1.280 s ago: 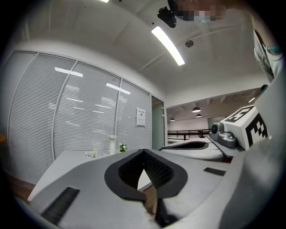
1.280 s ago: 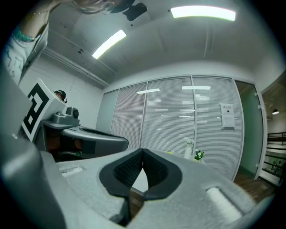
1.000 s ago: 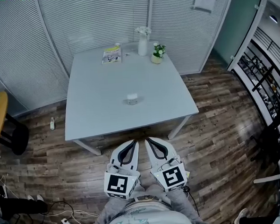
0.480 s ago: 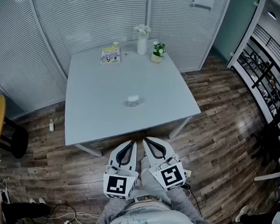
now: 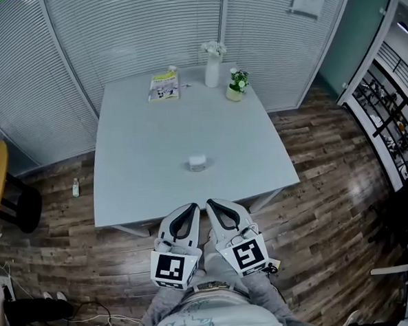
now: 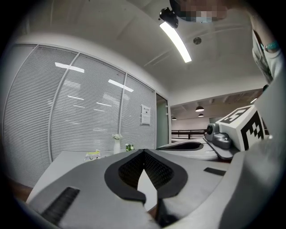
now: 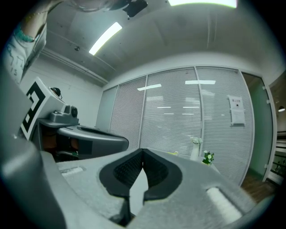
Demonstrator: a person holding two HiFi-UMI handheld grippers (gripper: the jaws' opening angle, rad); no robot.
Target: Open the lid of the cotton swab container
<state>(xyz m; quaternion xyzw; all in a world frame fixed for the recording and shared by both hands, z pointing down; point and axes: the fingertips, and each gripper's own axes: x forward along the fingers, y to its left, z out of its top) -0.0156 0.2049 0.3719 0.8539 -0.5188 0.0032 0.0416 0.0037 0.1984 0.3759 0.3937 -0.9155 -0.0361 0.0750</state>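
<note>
Cotton swab container (image 5: 197, 163): on table (image 5: 135, 156), midway across, nearer its front edge | left gripper (image 5: 191, 208): jaws closed, empty, just short of that edge | right gripper (image 5: 213, 205): jaws closed, empty, alongside.

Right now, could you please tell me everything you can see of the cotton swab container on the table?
The cotton swab container is a small, low, round tub, pale with a whiter top. It stands upright and alone on the grey table, in its near half, touching only the tabletop. It is too small in the head view to tell whether it is closed.
</note>
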